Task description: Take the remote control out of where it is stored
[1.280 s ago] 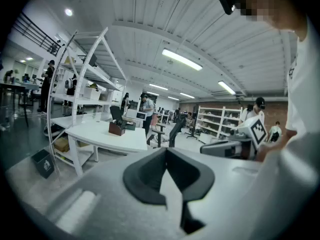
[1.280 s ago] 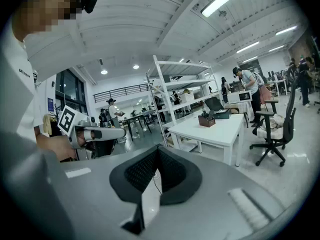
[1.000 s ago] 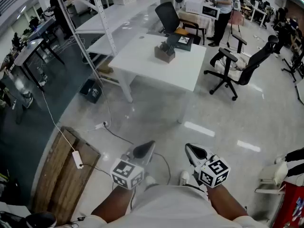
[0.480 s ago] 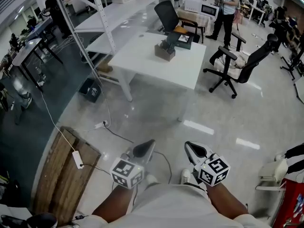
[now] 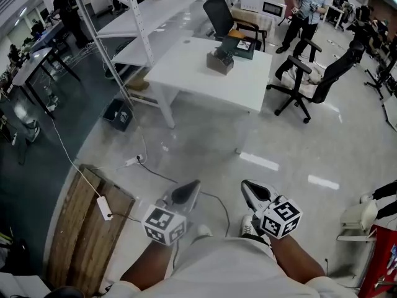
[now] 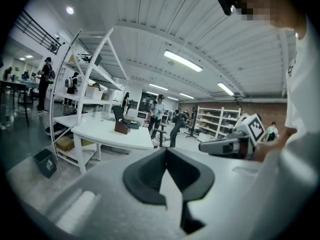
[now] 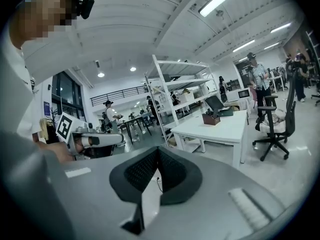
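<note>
Bystander [image 5: 308, 5] farther right; left hand-held gripper [image 5: 195, 186], right hand-held gripper [image 5: 245, 187] closed, empty; remote indiscernible.

The right hand-held gripper [image 7: 158, 152], jaws together, faces a white table [image 7: 225, 127].

1. Ahead of you, the white table [image 5: 198, 79] carries a brown box [image 5: 219, 62] and, just behind it, a dark green case [image 5: 239, 45]
2. The grey floor [image 5: 205, 148] bears a wooden board [image 5: 74, 241], with a white power strip [image 5: 103, 208] on top
</note>
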Tool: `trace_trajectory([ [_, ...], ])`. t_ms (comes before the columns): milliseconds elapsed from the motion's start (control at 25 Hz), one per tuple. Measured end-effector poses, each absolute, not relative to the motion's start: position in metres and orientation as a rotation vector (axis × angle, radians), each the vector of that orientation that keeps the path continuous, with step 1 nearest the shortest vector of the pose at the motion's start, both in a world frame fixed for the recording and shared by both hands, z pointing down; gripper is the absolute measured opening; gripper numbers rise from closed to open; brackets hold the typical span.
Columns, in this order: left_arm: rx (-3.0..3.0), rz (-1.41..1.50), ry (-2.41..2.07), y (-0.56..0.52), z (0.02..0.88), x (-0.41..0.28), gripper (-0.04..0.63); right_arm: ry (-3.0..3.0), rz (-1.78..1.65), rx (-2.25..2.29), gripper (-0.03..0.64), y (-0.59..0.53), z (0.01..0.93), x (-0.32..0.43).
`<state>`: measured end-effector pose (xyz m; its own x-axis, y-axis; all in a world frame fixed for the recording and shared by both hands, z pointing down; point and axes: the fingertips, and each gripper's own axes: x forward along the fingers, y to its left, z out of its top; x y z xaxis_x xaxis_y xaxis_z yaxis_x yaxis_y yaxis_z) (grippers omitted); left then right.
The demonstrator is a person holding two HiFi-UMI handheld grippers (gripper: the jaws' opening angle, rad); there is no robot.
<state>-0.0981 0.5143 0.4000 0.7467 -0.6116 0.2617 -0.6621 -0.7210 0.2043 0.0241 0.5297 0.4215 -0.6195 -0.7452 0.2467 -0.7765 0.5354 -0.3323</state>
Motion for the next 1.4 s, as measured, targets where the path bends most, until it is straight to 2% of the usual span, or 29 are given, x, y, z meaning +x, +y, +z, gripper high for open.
trace_trajectory([
  [320,2.661,0.265,-0.971,0.509,0.406,-0.133,0.003,-2.646,0.633,1.396,0.005,0.522,0.423,0.003],
  [800,2.672,0.255,-0.956,0.474,0.402,-0.129,0.003,-2.650,0.622,1.375,0.005,0.483,0.420,0.002],
  [1080,2.660,0.302,-0.997,0.427,0.405,-0.109,0.003,-2.711,0.622,1.339,0.005,0.421,0.418,0.017],
  [1400,2.625,0.231,-1.062,0.342,0.390,-0.067,0.003,-2.737,0.625,1.341,0.005,0.343,0.413,0.073],
])
